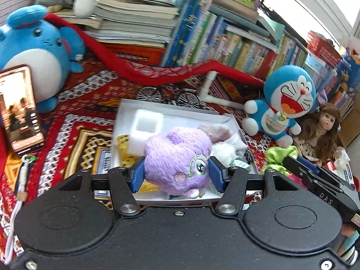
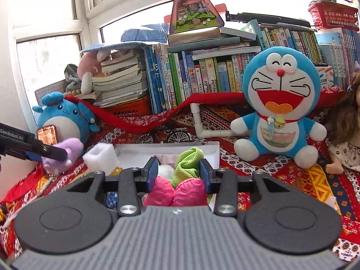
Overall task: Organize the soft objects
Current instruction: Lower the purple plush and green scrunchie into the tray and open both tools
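My left gripper (image 1: 177, 171) is shut on a fuzzy purple plush toy (image 1: 177, 157) with an embroidered green eye, and carries it above a white box (image 1: 126, 117). In the box lie a white foam block (image 1: 146, 128), a yellow item and pale soft pieces. In the right wrist view the same plush (image 2: 67, 150) hangs at the left, over the rug beside the box (image 2: 211, 148). My right gripper (image 2: 179, 171) is shut on a pink and green soft toy (image 2: 186, 189); its green cloth (image 2: 189, 159) sticks up between the pads.
A Doraemon plush (image 2: 281, 103) sits right of the box and a round blue plush (image 2: 65, 117) left, with a phone (image 1: 20, 108) leaning on it. A doll (image 1: 324, 126), a miniature bicycle (image 1: 168, 96), a white pipe (image 2: 202, 123) and rows of books (image 2: 202, 76) stand behind.
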The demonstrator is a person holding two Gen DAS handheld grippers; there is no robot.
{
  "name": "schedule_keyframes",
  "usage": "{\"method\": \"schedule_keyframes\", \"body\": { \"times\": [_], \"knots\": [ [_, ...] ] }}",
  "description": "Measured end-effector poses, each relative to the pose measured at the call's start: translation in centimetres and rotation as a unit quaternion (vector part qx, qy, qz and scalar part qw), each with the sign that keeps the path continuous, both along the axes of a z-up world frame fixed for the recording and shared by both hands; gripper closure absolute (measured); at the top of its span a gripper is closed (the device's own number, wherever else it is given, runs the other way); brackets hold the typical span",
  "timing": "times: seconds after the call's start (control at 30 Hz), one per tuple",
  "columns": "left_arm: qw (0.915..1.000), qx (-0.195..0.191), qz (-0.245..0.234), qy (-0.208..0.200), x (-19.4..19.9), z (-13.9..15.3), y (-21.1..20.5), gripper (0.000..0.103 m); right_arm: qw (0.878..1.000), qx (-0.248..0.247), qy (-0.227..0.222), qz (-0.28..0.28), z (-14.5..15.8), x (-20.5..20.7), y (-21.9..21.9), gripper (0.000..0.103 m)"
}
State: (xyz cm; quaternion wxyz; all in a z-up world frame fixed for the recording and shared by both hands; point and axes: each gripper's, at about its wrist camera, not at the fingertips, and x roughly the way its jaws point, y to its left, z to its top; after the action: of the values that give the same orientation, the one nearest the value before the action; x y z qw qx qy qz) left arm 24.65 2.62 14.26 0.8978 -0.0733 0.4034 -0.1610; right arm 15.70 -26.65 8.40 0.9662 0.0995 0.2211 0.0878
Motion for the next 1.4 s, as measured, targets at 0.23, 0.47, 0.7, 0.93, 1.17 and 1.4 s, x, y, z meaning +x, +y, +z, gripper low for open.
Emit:
{"method": "schedule_keyframes", "body": {
  "times": [0.23, 0.47, 0.7, 0.93, 1.17, 1.4],
  "knots": [
    [0.9994, 0.023, -0.015, 0.021, 2.7, -1.3, -4.5, 0.047, 0.999, 0.032, 0.014, -0.006, -1.1, 2.4, -0.5, 0.058],
    [0.9978, 0.046, 0.004, 0.048, 5.2, -3.8, -6.5, 0.047, 0.998, 0.059, 0.036, -0.011, -3.0, 4.2, -1.2, 0.058],
    [0.9957, 0.069, 0.010, 0.061, 6.6, -5.4, -7.2, 0.047, 0.996, 0.069, 0.054, -0.006, -4.7, 5.1, -1.1, 0.058],
    [0.9928, 0.089, 0.019, 0.078, 7.7, -7.0, -7.5, 0.047, 0.996, 0.067, 0.054, 0.006, -5.4, 6.0, -0.6, 0.058],
    [0.9913, 0.094, 0.028, 0.087, 8.4, -7.8, -7.3, 0.047, 0.995, 0.069, 0.066, 0.011, -6.3, 6.8, 0.0, 0.058],
    [0.9907, 0.092, 0.032, 0.095, 8.7, -8.4, -6.9, 0.046, 0.994, 0.067, 0.088, 0.014, -7.3, 7.3, 0.4, 0.058]
  ]
}}
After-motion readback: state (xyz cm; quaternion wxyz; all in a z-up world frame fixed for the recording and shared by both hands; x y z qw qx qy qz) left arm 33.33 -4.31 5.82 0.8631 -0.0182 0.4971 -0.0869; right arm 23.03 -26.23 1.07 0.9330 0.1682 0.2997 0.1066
